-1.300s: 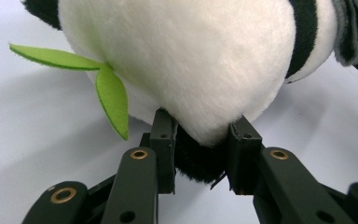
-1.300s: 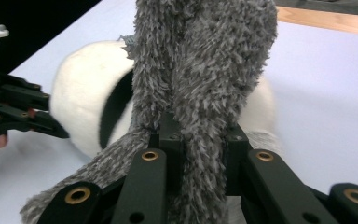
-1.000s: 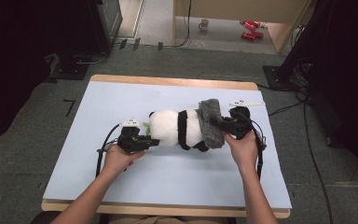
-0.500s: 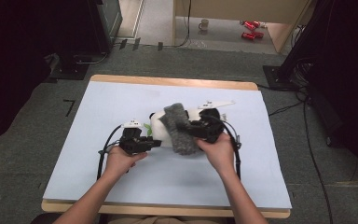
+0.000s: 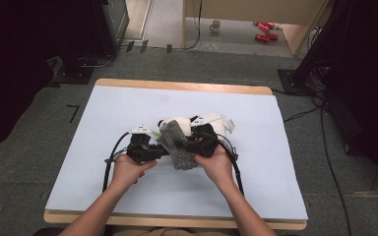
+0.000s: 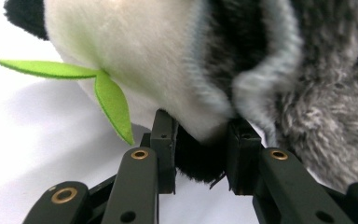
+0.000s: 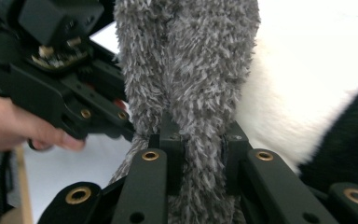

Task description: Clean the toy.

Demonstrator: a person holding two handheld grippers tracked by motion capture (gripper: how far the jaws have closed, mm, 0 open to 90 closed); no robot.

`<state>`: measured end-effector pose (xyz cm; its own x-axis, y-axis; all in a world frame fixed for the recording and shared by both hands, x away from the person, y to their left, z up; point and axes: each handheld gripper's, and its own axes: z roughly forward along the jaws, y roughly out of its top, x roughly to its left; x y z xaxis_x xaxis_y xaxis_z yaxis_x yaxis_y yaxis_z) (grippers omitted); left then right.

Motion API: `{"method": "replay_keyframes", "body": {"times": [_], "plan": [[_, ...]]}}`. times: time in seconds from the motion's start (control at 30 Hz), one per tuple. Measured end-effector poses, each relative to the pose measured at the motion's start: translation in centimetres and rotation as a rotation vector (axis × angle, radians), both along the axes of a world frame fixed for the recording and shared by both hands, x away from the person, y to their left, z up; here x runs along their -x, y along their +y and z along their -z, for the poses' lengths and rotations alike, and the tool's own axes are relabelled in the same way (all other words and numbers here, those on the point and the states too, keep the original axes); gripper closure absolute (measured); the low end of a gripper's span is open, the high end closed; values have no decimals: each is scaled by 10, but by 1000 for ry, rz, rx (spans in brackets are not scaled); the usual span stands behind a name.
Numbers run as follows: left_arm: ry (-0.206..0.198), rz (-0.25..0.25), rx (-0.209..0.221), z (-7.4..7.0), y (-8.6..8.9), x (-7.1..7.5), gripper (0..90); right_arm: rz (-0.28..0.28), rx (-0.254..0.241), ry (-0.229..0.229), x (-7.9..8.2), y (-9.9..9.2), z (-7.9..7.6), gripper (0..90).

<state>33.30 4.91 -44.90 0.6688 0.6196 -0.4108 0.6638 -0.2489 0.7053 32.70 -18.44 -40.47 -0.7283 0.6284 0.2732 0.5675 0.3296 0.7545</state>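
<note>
Pale blue bench [image 5: 128, 196] carries a plush panda [image 5: 211, 123] mid-table, grey fuzzy cloth [image 5: 177, 147] draped over it. Left gripper [image 5: 150, 150] fingers clamped on panda's black limb, right gripper [image 5: 197, 145] fingers pinching cloth. Keep panda pinned, pull cloth snug and even.

You are working in a lab or recording room, not a home: your surface [image 5: 128, 103] is a wooden board under a plain pale sheet, standing on grey carpet [image 5: 24, 162] (cables [image 5: 325, 147] trail across it), with dark equipment stands [image 5: 78, 64] at either side.
</note>
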Motion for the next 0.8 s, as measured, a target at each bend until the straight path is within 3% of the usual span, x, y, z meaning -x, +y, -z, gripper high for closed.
{"method": "replay_keyframes", "body": {"times": [0.07,0.17,0.27,0.43,0.63,0.8], "plan": [[7,-16,5,-1,6,-4,697,20,13,-4,-1,-6,-2,766],[20,-32,27,-2,20,-12,699,89,76,-32,-3,-22,-3,768],[10,-24,17,-4,23,-16,700,119,9,0,-7,-41,-2,770],[27,-19,16,-1,25,-22,700,191,4,-15,-6,-65,-8,771],[27,-8,5,1,21,-25,700,249,-16,7,-4,-85,-5,769],[39,-5,10,3,20,-26,700,313,14,-24,-3,-99,-9,768]]}}
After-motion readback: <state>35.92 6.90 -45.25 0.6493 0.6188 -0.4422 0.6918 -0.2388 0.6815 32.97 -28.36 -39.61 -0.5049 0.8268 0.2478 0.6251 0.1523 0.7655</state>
